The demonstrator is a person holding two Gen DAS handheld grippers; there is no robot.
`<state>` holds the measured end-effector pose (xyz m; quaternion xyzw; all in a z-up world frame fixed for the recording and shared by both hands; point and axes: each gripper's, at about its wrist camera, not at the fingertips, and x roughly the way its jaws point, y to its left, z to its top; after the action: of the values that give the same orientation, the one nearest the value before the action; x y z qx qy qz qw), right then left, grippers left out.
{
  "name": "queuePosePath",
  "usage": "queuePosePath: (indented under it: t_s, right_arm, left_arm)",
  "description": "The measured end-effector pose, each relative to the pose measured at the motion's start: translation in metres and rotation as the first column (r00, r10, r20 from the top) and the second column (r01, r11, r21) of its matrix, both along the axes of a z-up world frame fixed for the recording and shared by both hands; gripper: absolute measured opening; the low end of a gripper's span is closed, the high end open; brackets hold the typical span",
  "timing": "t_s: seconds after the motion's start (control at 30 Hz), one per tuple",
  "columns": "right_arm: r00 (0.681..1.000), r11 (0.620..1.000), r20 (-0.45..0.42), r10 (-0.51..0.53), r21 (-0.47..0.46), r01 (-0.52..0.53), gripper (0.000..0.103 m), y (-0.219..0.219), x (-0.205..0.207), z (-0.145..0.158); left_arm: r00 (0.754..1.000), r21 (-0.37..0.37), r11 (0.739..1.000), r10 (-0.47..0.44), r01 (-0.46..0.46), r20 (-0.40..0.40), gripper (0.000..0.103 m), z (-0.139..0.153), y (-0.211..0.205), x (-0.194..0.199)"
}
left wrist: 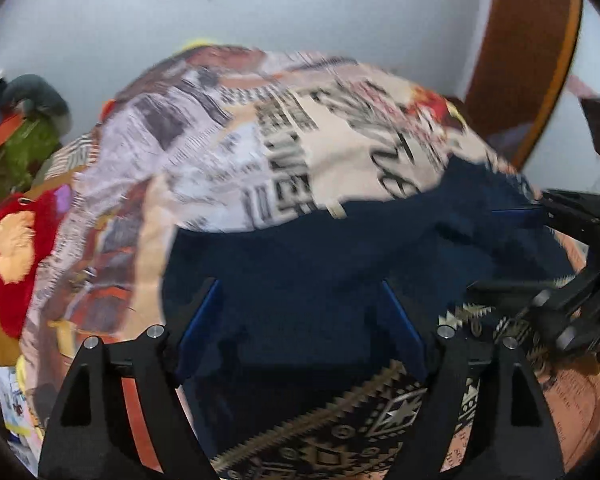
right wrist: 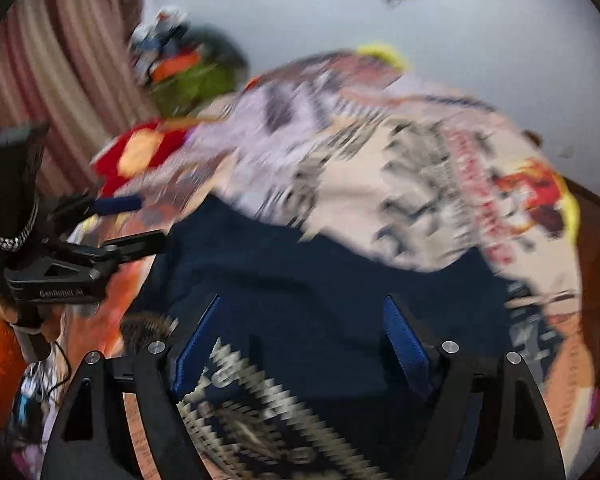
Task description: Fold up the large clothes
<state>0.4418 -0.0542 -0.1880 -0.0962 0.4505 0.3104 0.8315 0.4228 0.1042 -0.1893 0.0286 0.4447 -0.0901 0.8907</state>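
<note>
Now both grippers, left [left wrist: 300,312] & right [right wrist: 300,328], gape wide, empty, over navy garment [left wrist: 300,248].

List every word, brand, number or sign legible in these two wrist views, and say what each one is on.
"GenRobot.ai", roughly as it reads through the blur: on the body of the left tongs, seen in the right wrist view.
Large dark lettering on the printed bedsheet: too blurred to read.
Fine print on the orange part of the sheet: too small and blurred to read.
Nothing else legible.
</note>
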Motion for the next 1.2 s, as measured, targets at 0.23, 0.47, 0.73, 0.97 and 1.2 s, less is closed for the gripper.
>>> queuePosePath:
  t_s: [0.23, 0.47, 0.73, 0.97, 1.2]
  right_arm:
    - [0.994, 0.998, -0.109, 0.012, -0.061, -0.018, 0.092, 0.007, 0.002, -0.052]
    - [0.991, 0.993, -0.118, 0.067, -0.092, -0.078, 0.094, -0.015, 0.000, -0.056]
    - [0.996, 0.988, -0.081, 0.039, -0.143, -0.051, 0.098, -0.048, -0.010, -0.046]
    - [0.991, 0.988, -0.105, -0.081, -0.143, 0.066, 0.100, -0.096, -0.015, -0.041]
    - [0.994, 0.973, -0.041, -0.101, -0.212, 0.090, 0.100, -0.104, -0.036, -0.029]
  left_arm:
    - [0.996, 0.004, 1.000, -0.002, 0.002, -0.090, 0.085, -0.046, -0.013, 0.001]
    - [0.997, -0.049, 0.999, 0.007, -0.011, -0.081, 0.093, -0.053, 0.002, -0.010]
    - [0.996, -0.089, 0.995, 0.036, -0.043, -0.084, 0.093, -0.048, 0.017, -0.030]
    - [0.989, -0.122, 0.987, 0.095, -0.109, -0.113, 0.093, -0.049, 0.042, -0.057]
    - [0.957, -0.078, 0.960, 0.258, -0.269, -0.131, 0.093, -0.047, 0.081, -0.081]
